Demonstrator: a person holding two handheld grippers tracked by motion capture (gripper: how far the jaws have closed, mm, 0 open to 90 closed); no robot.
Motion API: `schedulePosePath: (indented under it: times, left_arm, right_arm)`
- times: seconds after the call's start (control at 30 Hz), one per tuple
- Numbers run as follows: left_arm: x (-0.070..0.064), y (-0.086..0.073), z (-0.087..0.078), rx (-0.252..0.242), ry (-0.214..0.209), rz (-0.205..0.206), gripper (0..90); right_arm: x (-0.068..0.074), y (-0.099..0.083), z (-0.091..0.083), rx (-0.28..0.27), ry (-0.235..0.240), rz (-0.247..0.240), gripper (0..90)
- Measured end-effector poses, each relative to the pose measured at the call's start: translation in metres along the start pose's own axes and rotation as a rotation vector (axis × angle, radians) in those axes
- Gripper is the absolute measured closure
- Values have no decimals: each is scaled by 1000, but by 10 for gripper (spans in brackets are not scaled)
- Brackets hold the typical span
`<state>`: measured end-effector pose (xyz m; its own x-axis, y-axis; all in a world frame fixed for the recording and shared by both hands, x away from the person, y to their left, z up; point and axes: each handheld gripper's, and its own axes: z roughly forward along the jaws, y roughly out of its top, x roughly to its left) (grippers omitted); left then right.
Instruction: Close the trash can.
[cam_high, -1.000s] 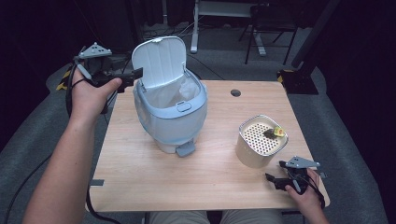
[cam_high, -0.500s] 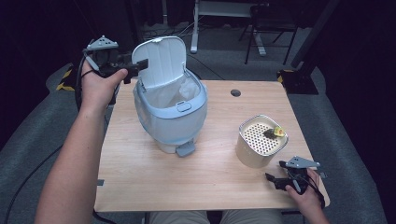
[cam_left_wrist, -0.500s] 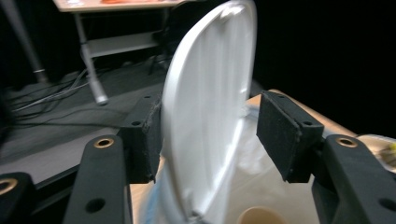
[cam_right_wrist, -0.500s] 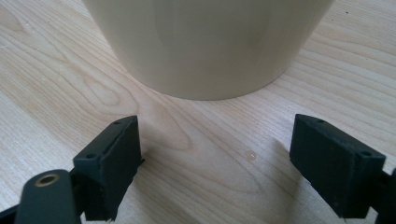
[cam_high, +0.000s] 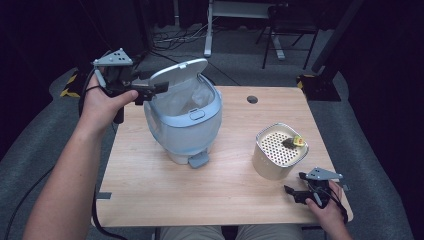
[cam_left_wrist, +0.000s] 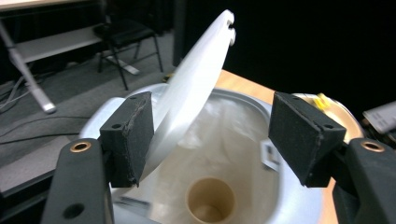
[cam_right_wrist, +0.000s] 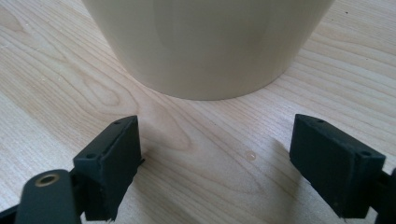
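Note:
A light-blue pedal bin (cam_high: 185, 125) with a white liner stands left of centre on the wooden table (cam_high: 150, 185). Its lid (cam_high: 179, 73) is tipped partway down over the mouth. My left gripper (cam_high: 152, 91) is open at the lid's left edge. In the left gripper view the lid (cam_left_wrist: 196, 88) rises between the wide-apart jaws of this gripper (cam_left_wrist: 212, 126), close to the left pad (cam_left_wrist: 133, 135). A paper cup (cam_left_wrist: 210, 200) lies in the liner below. My right gripper (cam_high: 295, 186) rests open on the table, just in front of a cream canister (cam_high: 275, 155), with nothing between its jaws (cam_right_wrist: 215, 158).
The canister (cam_right_wrist: 210, 42) has a perforated top with a small yellow and dark object (cam_high: 295, 141) on it. The bin's pedal (cam_high: 198, 160) points toward me. A cable hole (cam_high: 252, 99) sits at the table's far side. A chair and a desk frame stand beyond.
My left gripper has risen and moved right to the lid's edge. The lid has tipped from upright partway down over the bin. The right gripper has stayed put.

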<state>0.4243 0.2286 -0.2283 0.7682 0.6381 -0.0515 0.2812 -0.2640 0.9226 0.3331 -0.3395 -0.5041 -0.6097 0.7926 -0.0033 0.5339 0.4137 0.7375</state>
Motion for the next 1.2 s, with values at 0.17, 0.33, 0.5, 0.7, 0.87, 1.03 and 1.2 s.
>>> schedulePosePath:
  times: [0.17, 0.33, 0.5, 0.7, 0.87, 1.03, 1.2]
  left_arm:
    - [-15, -3, 7, 66, -36, 40, 317]
    - [-22, -9, 20, 100, -71, 44, 345]
    - [-25, -17, 35, 149, -171, 3, 395]
    - [-23, -19, 49, 161, -178, -17, 449]
    - [-24, -18, 57, 147, -110, -4, 405]
    - [-24, -16, 66, 163, -72, -2, 413]
    - [-24, -16, 67, 162, -67, 1, 435]
  right_arm:
    - [0, 0, 0, -1, 2, 0, 169]
    - [0, 1, 1, 0, 3, 1, 168]
    - [0, 1, 1, 0, 3, 1, 169]
    - [0, 1, 1, 0, 3, 1, 169]
    - [0, 1, 1, 0, 2, 1, 169]
    - [0, 1, 1, 0, 2, 0, 169]
    - [0, 1, 1, -1, 2, -1, 169]
